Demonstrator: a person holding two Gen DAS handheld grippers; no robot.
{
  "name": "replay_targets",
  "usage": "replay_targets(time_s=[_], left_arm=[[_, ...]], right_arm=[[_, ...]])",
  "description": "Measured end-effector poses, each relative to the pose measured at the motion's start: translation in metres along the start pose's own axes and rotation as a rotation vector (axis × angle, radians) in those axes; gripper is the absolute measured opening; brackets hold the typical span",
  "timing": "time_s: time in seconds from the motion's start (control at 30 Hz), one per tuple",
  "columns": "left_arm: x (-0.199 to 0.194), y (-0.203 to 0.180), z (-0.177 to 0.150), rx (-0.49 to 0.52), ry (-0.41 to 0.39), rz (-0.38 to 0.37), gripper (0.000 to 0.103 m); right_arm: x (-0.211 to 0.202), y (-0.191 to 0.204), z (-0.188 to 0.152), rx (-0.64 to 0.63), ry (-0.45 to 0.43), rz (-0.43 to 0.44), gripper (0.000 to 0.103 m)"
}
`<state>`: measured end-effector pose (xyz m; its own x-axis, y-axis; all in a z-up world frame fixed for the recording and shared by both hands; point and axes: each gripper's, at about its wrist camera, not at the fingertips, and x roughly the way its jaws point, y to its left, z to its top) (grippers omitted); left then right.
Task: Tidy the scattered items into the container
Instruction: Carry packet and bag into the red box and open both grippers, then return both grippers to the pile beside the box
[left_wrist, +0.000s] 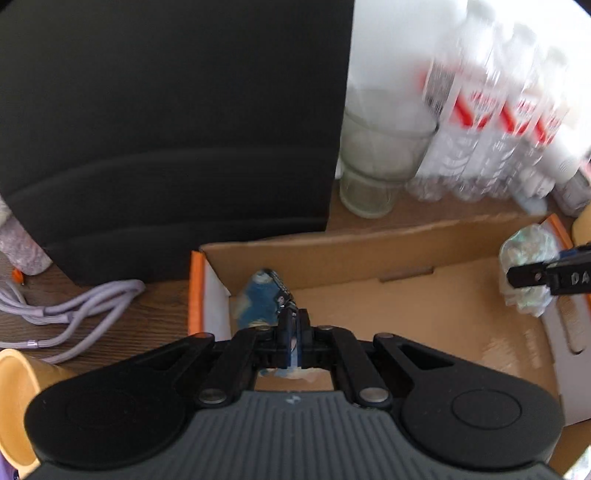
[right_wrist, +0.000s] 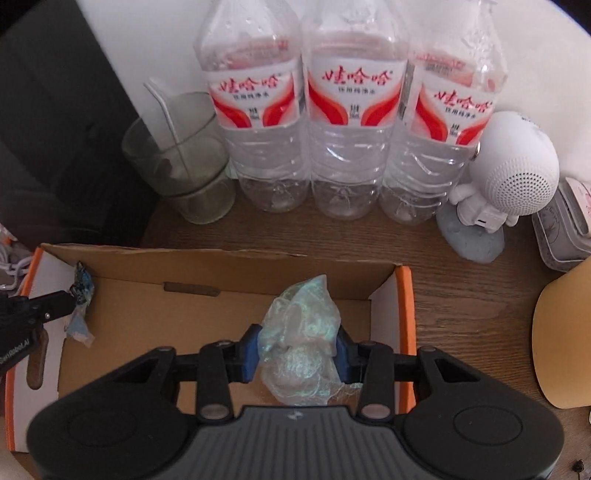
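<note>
Wooden table (right_wrist: 461, 295): cardboard box (right_wrist: 221, 262), 3 water bottles (right_wrist: 354, 147), glass (right_wrist: 184, 166), astronaut speaker (right_wrist: 506, 177), cable (left_wrist: 74, 314).

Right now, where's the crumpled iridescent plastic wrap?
In the right wrist view the crumpled plastic wrap is clamped in the right gripper, over the cardboard box near its orange right edge.

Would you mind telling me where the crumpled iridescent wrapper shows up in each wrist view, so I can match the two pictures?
Left wrist view: the iridescent wrapper is at the far right edge, above the box's right end, pinched by the right gripper.
Right wrist view: the wrapper sits centre, between that gripper's blue pads.
Shared landmark: the cardboard box with orange edges.
</note>
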<state>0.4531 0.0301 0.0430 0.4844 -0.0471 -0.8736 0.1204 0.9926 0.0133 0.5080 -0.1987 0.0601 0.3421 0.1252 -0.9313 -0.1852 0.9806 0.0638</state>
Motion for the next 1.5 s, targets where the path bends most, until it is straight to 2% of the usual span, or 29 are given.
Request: replay_targets(time_s=[0.1, 0.23, 0.33, 0.37, 0.4, 0.47, 0.53, 0.6, 0.67, 0.8, 0.97, 1.03, 1.1, 1.17, 1.23, 1.37, 1.5], left_arm=[[0.018, -0.003, 0.004, -0.012, 0.045, -0.008, 0.003], [0.025, -0.002, 0.01, -0.068, 0.106, -0.036, 0.006], [0.011, -0.002, 0.013, -0.098, 0.129, -0.068, 0.01], [0.002, -0.003, 0.014, -0.09, 0.129, -0.076, 0.021], [-0.01, -0.005, 0.016, -0.076, 0.128, -0.087, 0.038], [-0.039, -0.004, 0.02, -0.063, 0.102, -0.085, 0.054], [-0.07, -0.005, 0.023, -0.07, 0.085, -0.075, 0.059], [-0.1, -0.004, 0.024, -0.069, 0.069, -0.068, 0.073], [-0.128, -0.006, 0.021, -0.062, 0.042, -0.054, 0.082], [-0.169, -0.01, 0.011, -0.097, 0.012, -0.059, 0.084], [-0.204, -0.025, -0.011, -0.09, -0.041, -0.055, 0.089], [-0.214, -0.029, -0.019, -0.095, -0.078, -0.045, 0.09], [-0.225, -0.032, -0.028, -0.1, -0.138, -0.062, 0.098], [-0.226, -0.037, -0.041, -0.087, -0.2, -0.047, 0.1], [-0.226, -0.042, -0.055, -0.077, -0.274, -0.005, 0.1], [-0.22, -0.042, -0.082, -0.057, -0.434, 0.032, 0.102], [-0.207, -0.043, -0.111, -0.047, -0.518, 0.036, 0.103]], right_arm=[[0.014, 0.005, 0.004, -0.011, 0.056, -0.033, 0.041], [0.019, 0.012, 0.007, -0.013, 0.1, -0.042, 0.055], [0.01, 0.016, 0.009, 0.025, 0.126, -0.008, 0.063], [0.003, 0.018, 0.009, 0.028, 0.126, 0.003, 0.073], [-0.007, 0.022, 0.008, 0.023, 0.12, 0.004, 0.077], [-0.034, 0.029, 0.008, 0.01, 0.089, -0.007, 0.082], [-0.063, 0.033, 0.006, 0.011, 0.065, -0.008, 0.083], [-0.096, 0.037, 0.003, 0.008, 0.036, -0.008, 0.084], [-0.129, 0.038, -0.003, 0.004, 0.003, -0.006, 0.087], [-0.181, 0.038, -0.023, 0.003, -0.055, 0.004, 0.088], [-0.217, 0.037, -0.049, -0.019, -0.127, -0.013, 0.09], [-0.225, 0.035, -0.059, -0.015, -0.167, -0.011, 0.093], [-0.23, 0.033, -0.07, -0.003, -0.229, 0.007, 0.095], [-0.228, 0.033, -0.081, 0.013, -0.284, 0.027, 0.097], [-0.219, 0.032, -0.094, 0.021, -0.342, 0.037, 0.097], [-0.195, 0.03, -0.122, 0.043, -0.455, 0.046, 0.097], [-0.173, 0.03, -0.154, 0.018, -0.52, 0.12, 0.097]])
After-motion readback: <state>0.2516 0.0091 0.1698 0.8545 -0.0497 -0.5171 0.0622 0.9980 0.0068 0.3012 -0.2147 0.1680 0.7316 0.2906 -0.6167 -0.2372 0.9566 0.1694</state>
